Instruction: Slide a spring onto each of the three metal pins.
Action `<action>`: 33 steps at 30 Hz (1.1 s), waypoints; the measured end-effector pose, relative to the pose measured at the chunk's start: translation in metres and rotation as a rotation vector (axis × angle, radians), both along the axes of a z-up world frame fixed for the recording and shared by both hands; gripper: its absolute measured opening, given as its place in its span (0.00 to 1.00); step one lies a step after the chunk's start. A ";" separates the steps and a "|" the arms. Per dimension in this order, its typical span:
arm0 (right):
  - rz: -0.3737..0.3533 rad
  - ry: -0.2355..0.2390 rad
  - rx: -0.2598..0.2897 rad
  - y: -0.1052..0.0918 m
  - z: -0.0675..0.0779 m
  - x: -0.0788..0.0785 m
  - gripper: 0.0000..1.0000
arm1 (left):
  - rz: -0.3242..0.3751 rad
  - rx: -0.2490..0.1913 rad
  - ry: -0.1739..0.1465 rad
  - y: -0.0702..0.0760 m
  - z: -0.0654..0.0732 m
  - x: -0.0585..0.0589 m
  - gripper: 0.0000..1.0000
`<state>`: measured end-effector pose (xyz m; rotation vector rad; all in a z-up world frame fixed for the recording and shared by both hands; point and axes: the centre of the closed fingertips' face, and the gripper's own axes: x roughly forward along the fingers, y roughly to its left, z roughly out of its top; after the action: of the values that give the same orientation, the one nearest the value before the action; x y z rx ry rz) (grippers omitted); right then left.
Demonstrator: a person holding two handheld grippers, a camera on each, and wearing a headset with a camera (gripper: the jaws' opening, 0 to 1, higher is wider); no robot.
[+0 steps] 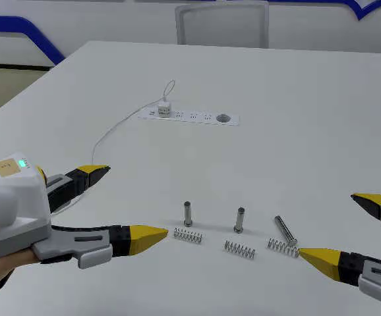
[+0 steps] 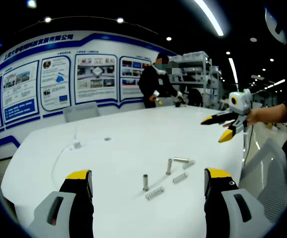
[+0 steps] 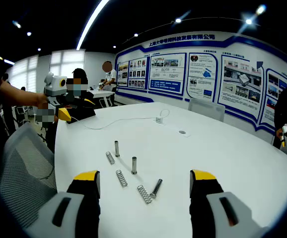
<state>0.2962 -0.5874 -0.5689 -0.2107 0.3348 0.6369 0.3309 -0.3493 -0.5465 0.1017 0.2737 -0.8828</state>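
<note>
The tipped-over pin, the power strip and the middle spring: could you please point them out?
tipped-over pin point(image 1: 283, 228): head view, middle of its shaft.
power strip point(image 1: 197, 117): head view, middle of its top face.
middle spring point(image 1: 239, 249): head view, middle coils.

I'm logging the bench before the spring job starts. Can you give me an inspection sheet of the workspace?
Surface: white table, clean-looking.
Job's things: left pin and middle pin upright, right pin lying on its side. The left spring, middle spring and right spring lie loose in front of the pins, none on a pin.
Clutter: nothing seen.
Grippers: left gripper and right gripper both open, holding nothing, on either side of the parts.
Cables: power strip with a white plug; a thin cable runs toward the left gripper.
Surroundings: chair at the far edge; poster wall; a person standing beyond the table.
</note>
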 end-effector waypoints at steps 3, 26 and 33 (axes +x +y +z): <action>0.002 0.011 -0.001 0.003 -0.002 -0.003 0.75 | -0.002 0.001 0.005 0.000 -0.001 0.000 0.95; -0.041 0.053 0.044 -0.001 -0.008 -0.008 0.73 | -0.002 -0.004 0.019 -0.002 -0.004 -0.003 0.93; -0.046 0.065 0.049 -0.001 -0.010 -0.010 0.73 | -0.006 -0.008 0.025 -0.002 -0.005 -0.005 0.91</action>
<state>0.2867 -0.5888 -0.5792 -0.1349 0.3855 0.6072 0.3262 -0.3516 -0.5513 0.0842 0.2937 -0.8913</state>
